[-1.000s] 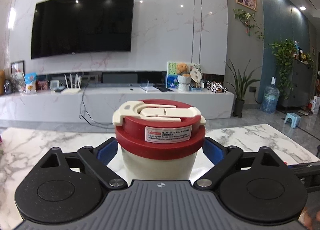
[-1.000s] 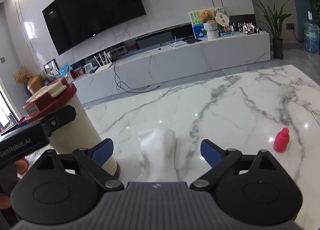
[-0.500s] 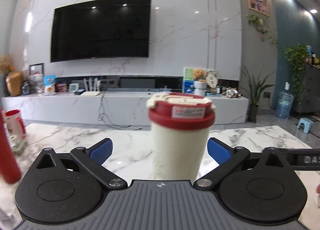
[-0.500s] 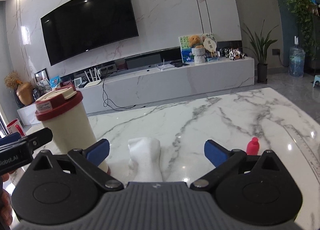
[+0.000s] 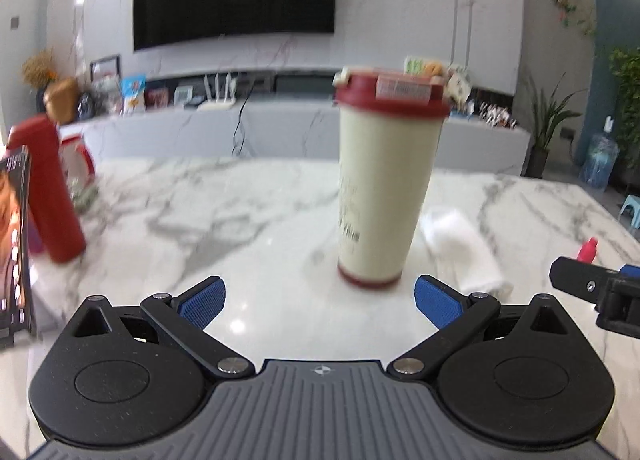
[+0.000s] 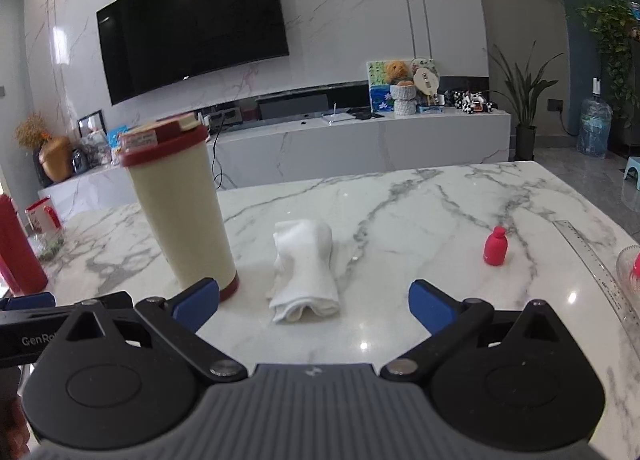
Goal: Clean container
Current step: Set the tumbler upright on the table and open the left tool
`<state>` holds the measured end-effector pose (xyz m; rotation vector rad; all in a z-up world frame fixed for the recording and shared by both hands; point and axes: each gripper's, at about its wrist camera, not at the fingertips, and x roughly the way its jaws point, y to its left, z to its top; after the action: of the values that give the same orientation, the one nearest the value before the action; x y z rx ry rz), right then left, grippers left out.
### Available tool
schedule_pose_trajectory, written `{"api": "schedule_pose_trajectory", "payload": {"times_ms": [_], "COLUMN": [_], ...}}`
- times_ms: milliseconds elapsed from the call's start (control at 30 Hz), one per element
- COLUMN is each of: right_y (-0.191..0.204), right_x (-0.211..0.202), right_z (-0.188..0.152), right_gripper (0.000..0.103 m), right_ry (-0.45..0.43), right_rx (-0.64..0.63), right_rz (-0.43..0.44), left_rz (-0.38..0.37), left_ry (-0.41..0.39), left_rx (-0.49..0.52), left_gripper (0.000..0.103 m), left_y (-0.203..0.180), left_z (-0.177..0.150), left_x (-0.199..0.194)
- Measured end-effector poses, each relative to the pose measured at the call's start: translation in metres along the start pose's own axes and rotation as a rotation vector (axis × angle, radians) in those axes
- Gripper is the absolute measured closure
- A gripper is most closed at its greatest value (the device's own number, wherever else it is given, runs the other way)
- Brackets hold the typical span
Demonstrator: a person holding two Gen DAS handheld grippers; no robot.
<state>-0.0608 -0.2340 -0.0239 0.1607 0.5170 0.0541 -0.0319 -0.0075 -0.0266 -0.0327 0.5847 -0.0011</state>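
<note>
Red flask (image 5: 48,191) at the table's (image 6: 440,199) left edge, then the cream tumbler (image 6: 184,215) upright mid-table, free of the left gripper (image 5: 318,300), jaws just opened wide. White cloth (image 6: 306,268) beside it, ahead of the right gripper (image 6: 314,302), spread empty.

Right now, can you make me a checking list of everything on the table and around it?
Surface: white marble table, shiny.
Job's things: cream cup with red lid, upright; folded white cloth beside it.
Clutter: small red bottle, tall red bottle, ruler.
Grippers: left gripper open, empty; right gripper open, empty.
Cables: black cords hang from the TV bench.
Surroundings: TV, plants, water jug.
</note>
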Motion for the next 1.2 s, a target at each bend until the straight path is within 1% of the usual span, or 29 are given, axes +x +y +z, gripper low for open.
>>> {"api": "schedule_pose_trajectory", "payload": {"times_ms": [100, 233, 267, 400, 667, 1000, 1200], "right_y": [-0.003, -0.005, -0.006, -0.007, -0.005, -0.002, -0.001], "right_x": [0.005, 0.015, 0.018, 0.028, 0.041, 0.042, 0.043], "right_z": [-0.004, -0.011, -0.013, -0.016, -0.018, -0.016, -0.016], "right_gripper": [0.001, 0.001, 0.001, 0.001, 0.001, 0.001, 0.001], "right_ry": [0.034, 0.076, 0.086, 0.111, 0.138, 0.143, 0.148], "right_rx": [-0.007, -0.014, -0.013, -0.009, 0.013, 0.009, 0.009], "right_rz": [-0.011, -0.031, -0.030, -0.027, -0.020, -0.015, -0.012], "left_rz": [-0.008, 0.004, 0.002, 0.010, 0.005, -0.013, -0.010], "left_ry": [0.052, 0.134, 0.141, 0.143, 0.155, 0.154, 0.154], "left_rx": [-0.009, 0.030, 0.037, 0.061, 0.057, 0.075, 0.079], "left_gripper": [0.000, 0.000, 0.000, 0.000, 0.000, 0.000, 0.000], "left_y": [0.004, -0.001, -0.003, -0.011, -0.011, -0.012, -0.012], "left_z": [-0.007, -0.009, -0.013, -0.018, -0.014, -0.011, -0.011], "left_x": [0.007, 0.022, 0.024, 0.032, 0.039, 0.038, 0.039]}}
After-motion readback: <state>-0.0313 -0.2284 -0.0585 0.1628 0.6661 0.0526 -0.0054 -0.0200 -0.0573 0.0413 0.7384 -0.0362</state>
